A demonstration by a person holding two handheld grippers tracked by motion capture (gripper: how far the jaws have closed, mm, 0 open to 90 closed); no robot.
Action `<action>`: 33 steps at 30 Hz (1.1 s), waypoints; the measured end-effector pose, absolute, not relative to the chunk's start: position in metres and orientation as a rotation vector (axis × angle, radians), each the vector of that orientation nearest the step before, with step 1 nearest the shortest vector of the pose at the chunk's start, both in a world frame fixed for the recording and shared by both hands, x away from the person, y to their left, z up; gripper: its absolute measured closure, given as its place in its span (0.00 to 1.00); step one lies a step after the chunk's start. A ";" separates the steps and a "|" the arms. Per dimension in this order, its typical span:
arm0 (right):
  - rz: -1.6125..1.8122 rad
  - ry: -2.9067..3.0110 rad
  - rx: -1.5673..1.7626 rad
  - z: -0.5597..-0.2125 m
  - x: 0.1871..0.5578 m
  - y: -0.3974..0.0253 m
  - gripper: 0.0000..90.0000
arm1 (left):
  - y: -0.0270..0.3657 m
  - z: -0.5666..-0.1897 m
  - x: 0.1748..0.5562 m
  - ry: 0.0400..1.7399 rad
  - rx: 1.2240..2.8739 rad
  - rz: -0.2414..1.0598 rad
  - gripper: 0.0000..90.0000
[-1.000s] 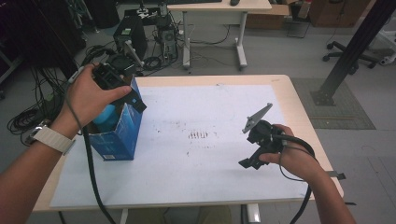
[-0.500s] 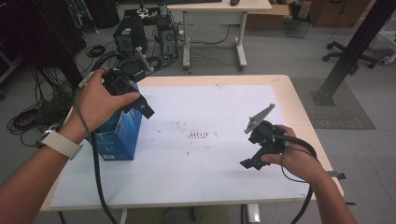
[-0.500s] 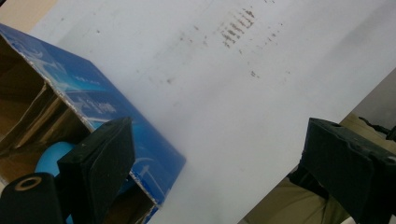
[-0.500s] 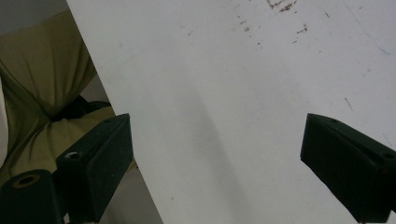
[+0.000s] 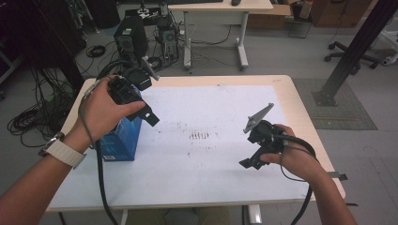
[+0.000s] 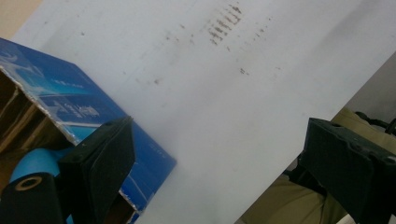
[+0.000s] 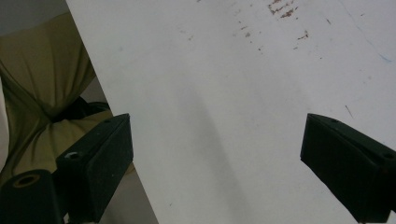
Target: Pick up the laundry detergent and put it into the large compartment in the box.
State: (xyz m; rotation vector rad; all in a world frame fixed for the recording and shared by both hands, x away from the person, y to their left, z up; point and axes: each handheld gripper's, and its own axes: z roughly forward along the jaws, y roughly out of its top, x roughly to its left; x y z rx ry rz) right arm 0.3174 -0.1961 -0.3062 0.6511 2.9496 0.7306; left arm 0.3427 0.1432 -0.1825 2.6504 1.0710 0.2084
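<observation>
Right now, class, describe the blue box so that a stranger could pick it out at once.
Start at the white sheet that covers the wooden table. At its left edge, under the left gripper, stands the open-topped blue cardboard box. It is the lone coloured thing on the sheet.

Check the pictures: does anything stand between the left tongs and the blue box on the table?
Nothing visible does. The left tongs, jaws open, hover just above the open blue box, with only air between them.

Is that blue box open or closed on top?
Open. In the left gripper view the blue box shows bare cardboard inside, with a blue roll in it.
</observation>
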 end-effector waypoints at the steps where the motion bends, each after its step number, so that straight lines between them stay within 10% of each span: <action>1: 0.728 2.951 0.648 -0.306 0.317 -0.196 0.10 | 0.142 -0.184 0.342 1.067 2.653 0.205 0.11; 33: 0.721 2.961 0.633 -0.306 0.320 -0.188 0.10 | 0.128 -0.206 0.329 0.910 2.755 0.115 0.12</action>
